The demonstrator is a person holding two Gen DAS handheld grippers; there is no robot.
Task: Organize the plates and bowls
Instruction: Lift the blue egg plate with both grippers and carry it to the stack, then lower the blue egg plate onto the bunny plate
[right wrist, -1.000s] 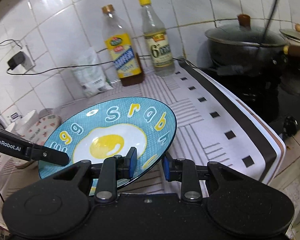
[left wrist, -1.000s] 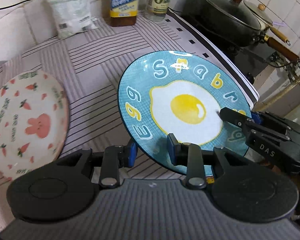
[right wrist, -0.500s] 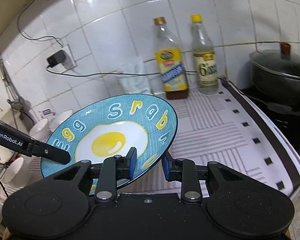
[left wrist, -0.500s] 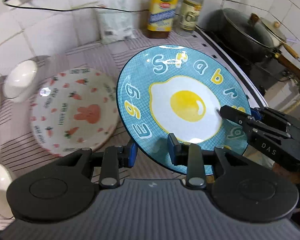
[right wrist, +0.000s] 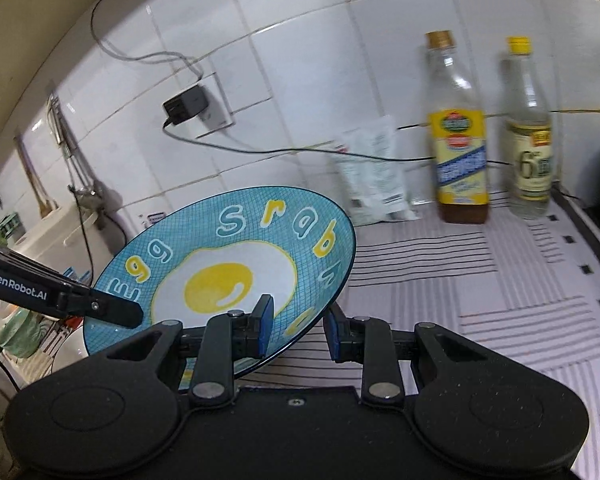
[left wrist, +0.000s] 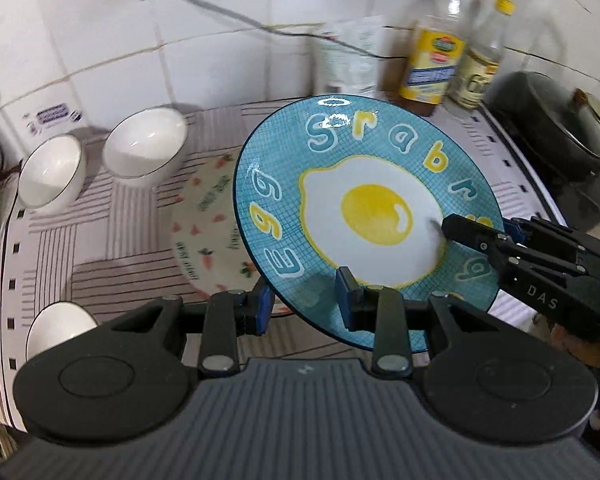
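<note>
Your left gripper [left wrist: 305, 298] is clamped on the near rim of the blue egg plate [left wrist: 364, 216], held tilted above the counter; your right gripper [right wrist: 298, 326] grips its opposite rim. Just beyond and beneath lies the carrot plate [left wrist: 208, 220]; farther left, two white bowls [left wrist: 144, 146].

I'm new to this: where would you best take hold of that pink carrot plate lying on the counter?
By its rim, judging from its flat, shallow shape. On the carrot plate, come in low at the uncovered rim toward the white bowls, since the blue egg plate overhangs the other side.
</note>
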